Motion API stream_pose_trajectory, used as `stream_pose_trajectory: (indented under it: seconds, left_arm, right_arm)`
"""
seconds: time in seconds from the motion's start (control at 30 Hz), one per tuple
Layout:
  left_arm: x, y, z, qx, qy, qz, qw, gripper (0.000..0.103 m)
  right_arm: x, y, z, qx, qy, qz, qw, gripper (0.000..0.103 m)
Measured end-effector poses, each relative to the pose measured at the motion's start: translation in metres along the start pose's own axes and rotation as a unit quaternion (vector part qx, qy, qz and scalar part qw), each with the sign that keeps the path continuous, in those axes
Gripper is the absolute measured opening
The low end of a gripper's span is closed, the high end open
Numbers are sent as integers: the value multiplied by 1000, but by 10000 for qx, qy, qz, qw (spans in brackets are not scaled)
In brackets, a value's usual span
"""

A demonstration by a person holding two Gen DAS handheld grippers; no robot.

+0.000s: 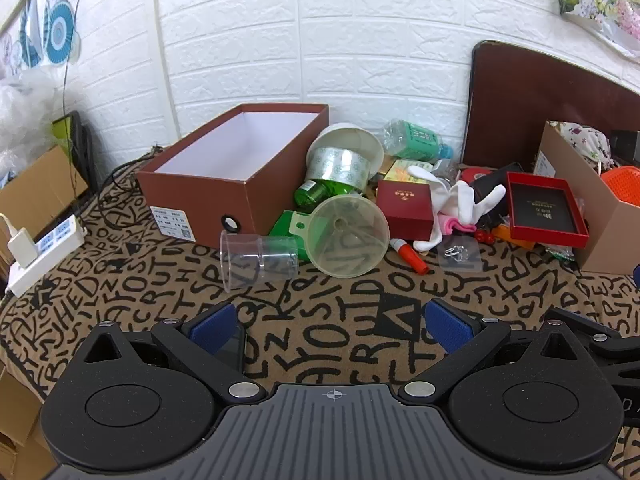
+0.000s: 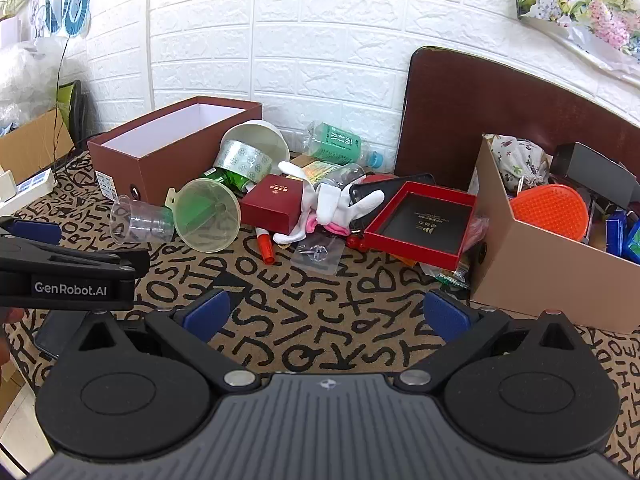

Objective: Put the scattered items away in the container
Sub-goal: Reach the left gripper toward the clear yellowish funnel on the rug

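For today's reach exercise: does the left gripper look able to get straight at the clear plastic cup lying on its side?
Probably yes: the left gripper is open, and only bare patterned cloth lies between it and the clear plastic cup.

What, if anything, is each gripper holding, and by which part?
Nothing. The left gripper and right gripper are both open, with only the patterned cloth between their fingers.
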State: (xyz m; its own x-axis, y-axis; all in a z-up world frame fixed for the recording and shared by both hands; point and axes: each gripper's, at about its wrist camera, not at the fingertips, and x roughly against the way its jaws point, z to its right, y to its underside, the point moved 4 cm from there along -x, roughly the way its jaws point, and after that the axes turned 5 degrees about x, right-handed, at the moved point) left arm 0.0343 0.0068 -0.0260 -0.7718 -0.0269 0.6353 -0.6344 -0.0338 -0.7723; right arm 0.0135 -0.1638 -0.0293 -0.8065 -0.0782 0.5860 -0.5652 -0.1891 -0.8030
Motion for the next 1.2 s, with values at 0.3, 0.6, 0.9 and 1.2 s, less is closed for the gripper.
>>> stream_pose_trajectory:
  seconds: [0.3, 0.6, 0.9, 1.2]
  left_arm:
    - [-7, 0, -8, 87, 22, -51, 9999, 103]
    - [-16, -4, -9, 100, 23, -126, 9999, 103]
    - [-27, -7, -9, 73, 38, -181, 9998, 103]
    - [-51, -14, -16, 85, 16, -309, 9995, 103]
  right_arm:
    - [-6, 0, -2, 13, -13, -66, 10000, 103]
    - [-12, -1, 0, 8, -10, -133, 9999, 103]
    - [-24, -2, -3, 16, -62, -191, 9998, 103]
    - [-45, -6, -12, 93, -188, -307, 9993, 103]
